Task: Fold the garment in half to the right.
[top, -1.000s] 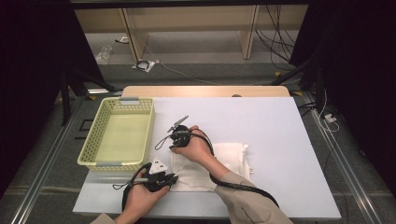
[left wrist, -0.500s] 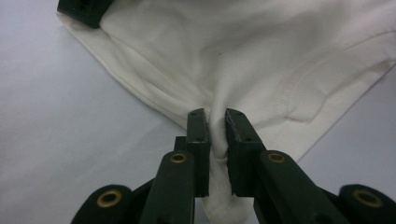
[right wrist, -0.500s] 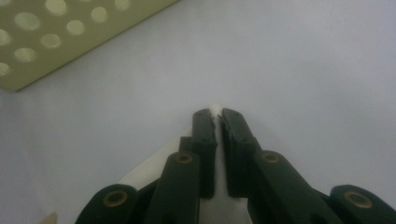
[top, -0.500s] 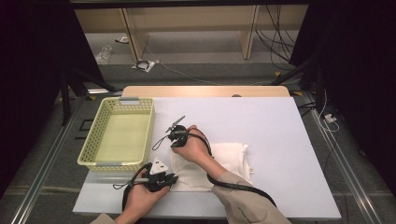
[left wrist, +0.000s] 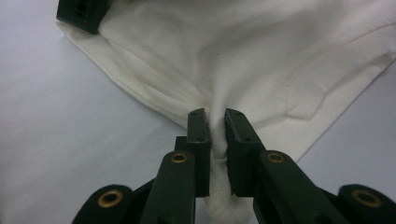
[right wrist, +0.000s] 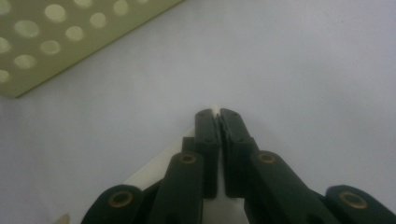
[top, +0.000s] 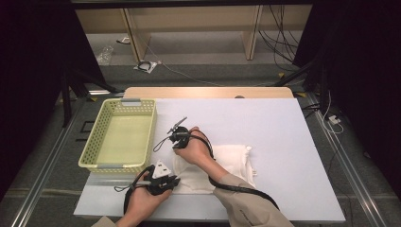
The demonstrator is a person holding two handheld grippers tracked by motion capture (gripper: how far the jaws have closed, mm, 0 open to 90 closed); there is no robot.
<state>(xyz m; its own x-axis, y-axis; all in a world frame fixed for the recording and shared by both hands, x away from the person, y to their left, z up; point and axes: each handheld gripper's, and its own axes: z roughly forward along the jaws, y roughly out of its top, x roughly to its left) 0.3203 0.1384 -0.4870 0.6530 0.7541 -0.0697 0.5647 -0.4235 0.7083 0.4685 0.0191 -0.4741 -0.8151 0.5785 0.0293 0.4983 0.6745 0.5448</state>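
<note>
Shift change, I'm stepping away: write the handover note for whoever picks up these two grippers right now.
Left gripper: shut on a bunched fold of the white cloth, at its near left corner.
Right gripper: its jaws have just been closing; now shut on a thin edge of the same cloth at its far left corner, close to the yellow basket.
Cloth: lying folded on the white table, right of the basket. The basket holds nothing.
Done: both left corners gripped.
Left: probably lift the cloth and carry it into the basket, or fold it again first.
</note>
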